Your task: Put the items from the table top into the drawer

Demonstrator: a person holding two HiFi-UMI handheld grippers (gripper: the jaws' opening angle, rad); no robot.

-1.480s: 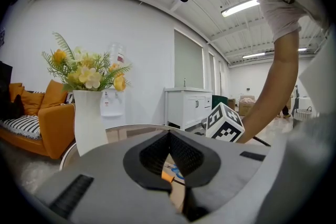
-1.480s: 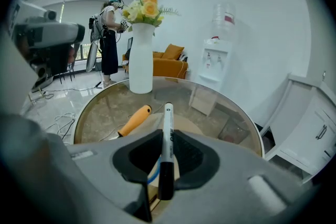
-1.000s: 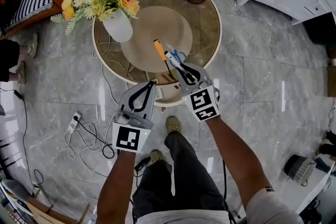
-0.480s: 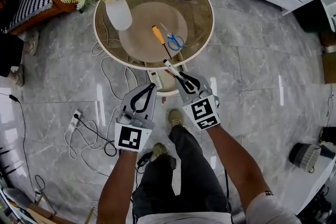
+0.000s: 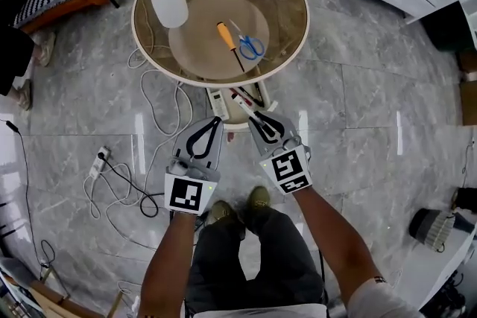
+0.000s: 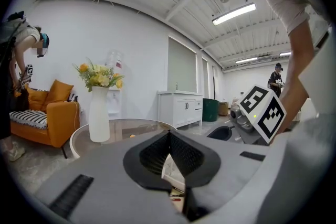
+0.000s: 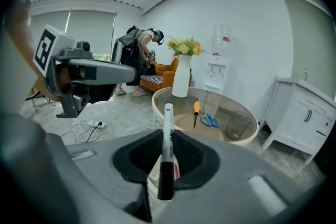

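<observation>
In the head view, the round glass table (image 5: pixel 291 18) carries a white vase of flowers (image 5: pixel 168 0), an orange-handled screwdriver (image 5: pixel 226 35) and blue scissors (image 5: pixel 252 48) lying just beside each other near its middle. The white drawer (image 5: pixel 218 106) stands pulled out at the table's near edge, and both claws sit close to it above the grey tiled floor (image 5: pixel 373 108). The right claw (image 5: pixel 258 117) grips a black-and-white marker (image 5: pixel 246 100) whose tip reaches over the drawer, while the left claw (image 5: pixel 213 123) points at the drawer's left side. In the left gripper view, the jaws are closed together with nothing gripped. In the right gripper view, the jaws clamp the marker, which stands upright between them; the table, screwdriver and scissors lie beyond.
</observation>
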